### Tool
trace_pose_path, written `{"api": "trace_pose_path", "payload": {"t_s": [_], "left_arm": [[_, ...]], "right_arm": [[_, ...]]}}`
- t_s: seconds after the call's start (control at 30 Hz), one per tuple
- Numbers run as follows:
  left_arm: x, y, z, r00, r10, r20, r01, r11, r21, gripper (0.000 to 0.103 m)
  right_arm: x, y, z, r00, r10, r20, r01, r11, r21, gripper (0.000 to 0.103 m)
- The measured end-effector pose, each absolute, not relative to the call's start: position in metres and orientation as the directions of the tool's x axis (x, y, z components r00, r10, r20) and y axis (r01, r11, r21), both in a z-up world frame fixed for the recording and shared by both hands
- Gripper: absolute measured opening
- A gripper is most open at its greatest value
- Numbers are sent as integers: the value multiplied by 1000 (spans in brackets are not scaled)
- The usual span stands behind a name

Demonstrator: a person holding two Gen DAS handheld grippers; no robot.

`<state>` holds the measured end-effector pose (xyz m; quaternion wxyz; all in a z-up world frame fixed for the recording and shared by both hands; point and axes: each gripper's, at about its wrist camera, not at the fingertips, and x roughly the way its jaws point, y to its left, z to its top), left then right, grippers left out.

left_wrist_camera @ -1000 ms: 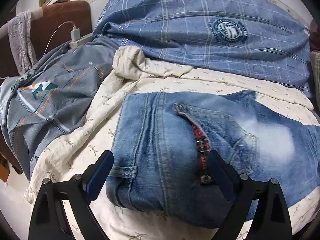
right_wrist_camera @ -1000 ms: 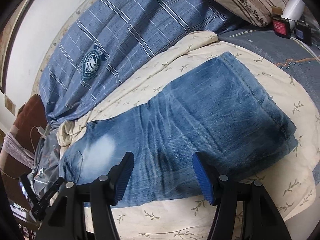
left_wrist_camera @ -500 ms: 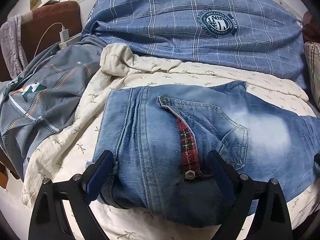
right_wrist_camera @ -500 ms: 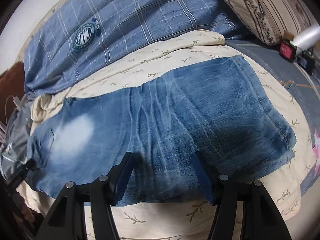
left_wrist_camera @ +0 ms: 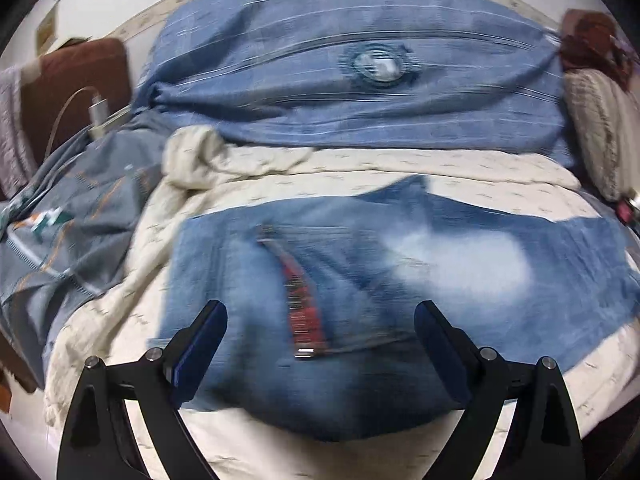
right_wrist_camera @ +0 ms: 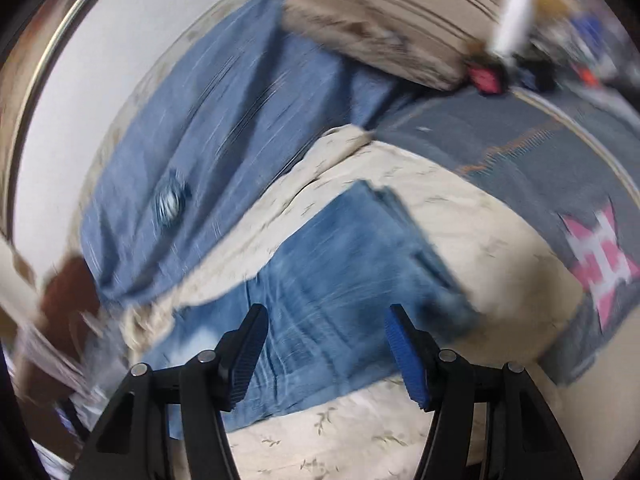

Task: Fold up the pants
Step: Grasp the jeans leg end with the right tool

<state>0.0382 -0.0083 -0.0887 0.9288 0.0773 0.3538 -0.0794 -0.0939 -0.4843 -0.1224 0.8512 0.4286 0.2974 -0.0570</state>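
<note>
The blue jeans (left_wrist_camera: 400, 280) are lying flat on a cream leaf-print blanket (left_wrist_camera: 400, 168) spread over the bed, with a red plaid pocket lining (left_wrist_camera: 300, 304) showing near the waist end. The left hand-held gripper (left_wrist_camera: 320, 336) is hovering over that waist end, jaws spread wide and gripping nothing. The right hand-held gripper (right_wrist_camera: 324, 344) is hanging above the leg part of the jeans (right_wrist_camera: 340, 272), its jaws likewise standing apart and empty. A blue plaid quilt (left_wrist_camera: 360, 92) is lying behind the blanket; both views are blurred.

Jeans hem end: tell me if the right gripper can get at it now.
Probably yes: the right gripper is open over the jeans, and nothing lies on or before their hem end.
</note>
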Motion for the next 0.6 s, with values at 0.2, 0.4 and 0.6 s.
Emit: {"api": "trace_pose_path", "payload": {"t_s": [0.2, 0.4, 0.6], "left_arm": [[35, -52, -93, 711, -178, -680, 317, 945, 85, 95], [21, -70, -95, 733, -226, -641, 401, 905, 139, 95], [26, -64, -93, 722, -249, -645, 399, 912, 95, 95]], "right_arm": [[-103, -500, -129, 817, 234, -527, 338, 546, 767, 64], [-95, -502, -145, 760, 215, -613, 442, 520, 731, 64], [-86, -500, -156, 720, 204, -663, 505, 500, 703, 64]]}}
